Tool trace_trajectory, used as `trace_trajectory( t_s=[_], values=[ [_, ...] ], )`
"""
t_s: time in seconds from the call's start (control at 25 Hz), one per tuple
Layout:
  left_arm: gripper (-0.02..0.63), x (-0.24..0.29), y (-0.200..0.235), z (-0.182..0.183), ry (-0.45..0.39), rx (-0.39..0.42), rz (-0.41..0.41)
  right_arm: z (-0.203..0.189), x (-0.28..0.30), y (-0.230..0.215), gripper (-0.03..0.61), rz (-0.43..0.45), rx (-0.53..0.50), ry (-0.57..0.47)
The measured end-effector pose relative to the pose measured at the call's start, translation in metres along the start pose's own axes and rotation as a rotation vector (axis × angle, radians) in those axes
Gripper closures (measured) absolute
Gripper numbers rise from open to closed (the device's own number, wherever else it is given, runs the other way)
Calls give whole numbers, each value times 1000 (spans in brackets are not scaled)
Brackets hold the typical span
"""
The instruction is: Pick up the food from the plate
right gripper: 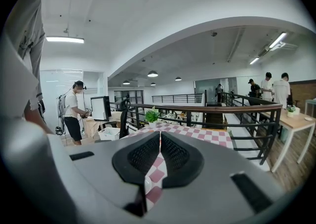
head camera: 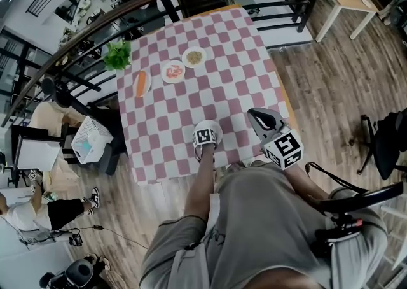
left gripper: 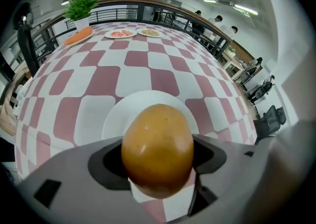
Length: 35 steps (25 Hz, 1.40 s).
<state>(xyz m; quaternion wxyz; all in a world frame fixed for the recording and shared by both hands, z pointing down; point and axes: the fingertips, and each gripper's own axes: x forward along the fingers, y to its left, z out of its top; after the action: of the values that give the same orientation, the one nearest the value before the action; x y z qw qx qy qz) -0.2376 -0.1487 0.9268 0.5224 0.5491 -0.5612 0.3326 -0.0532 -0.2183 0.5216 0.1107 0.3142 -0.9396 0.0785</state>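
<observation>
- My left gripper [head camera: 206, 136] has its fingers [left gripper: 106, 163] spread wide, clamped on an orange oval fruit [left gripper: 157, 149] that fills the gap between them, one pad against each flank.
- The fruit's rounded end pokes out past the fingertips; its lower end hangs just below them.
- Directly under and just ahead of these fingers lies a white plate [left gripper: 126, 112] on the pink-and-white checked desk [left gripper: 163, 77]. I cannot tell whether the fruit touches the plate or hangs clear of it.
- Far ahead of the left fingers, near the desk's far edge, I see a carrot [left gripper: 79, 35] on its own dish to the left, and two small plates of food [left gripper: 120, 33] [left gripper: 150, 32] side by side to its right.
- A potted green plant [left gripper: 81, 3] stands behind the carrot.
- My right gripper [right gripper: 160, 156] has its fingers [right gripper: 140, 156] brought together with only a thin slit between the pads, and nothing in them.
- Through that slit, the checked desk shows below them.
</observation>
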Motion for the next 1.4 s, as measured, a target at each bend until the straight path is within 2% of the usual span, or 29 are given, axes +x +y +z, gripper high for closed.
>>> trace_trajectory(
  t_s=[0.24,0.36,0.6,0.76,0.84,0.92,1.12,1.28,1.4],
  values=[
    [268,-3,1,0,-52,0,-13,-6,6,5,561,19,-1,23],
    [268,-3,-1,-1,-57,50,-3,-10,8,8,561,35,0,35],
    [270,-4,-1,-3,-9,114,-10,-13,14,16,561,68,-5,40],
    [268,2,-2,-5,-23,219,-11,-16,16,23,561,95,-18,50],
    [270,-11,6,1,-63,246,14,-17,19,28,561,111,-34,55],
    [270,-25,7,9,-115,237,12,-20,22,29,561,120,-40,66],
    [270,-53,-5,32,-278,223,-56,-26,33,32,561,145,-27,87],
    [270,-91,-30,59,-444,282,-131,-23,44,40,561,178,-32,88],
    [270,-124,-44,71,-553,288,-182,-20,52,51,561,211,-41,88]
  ],
)
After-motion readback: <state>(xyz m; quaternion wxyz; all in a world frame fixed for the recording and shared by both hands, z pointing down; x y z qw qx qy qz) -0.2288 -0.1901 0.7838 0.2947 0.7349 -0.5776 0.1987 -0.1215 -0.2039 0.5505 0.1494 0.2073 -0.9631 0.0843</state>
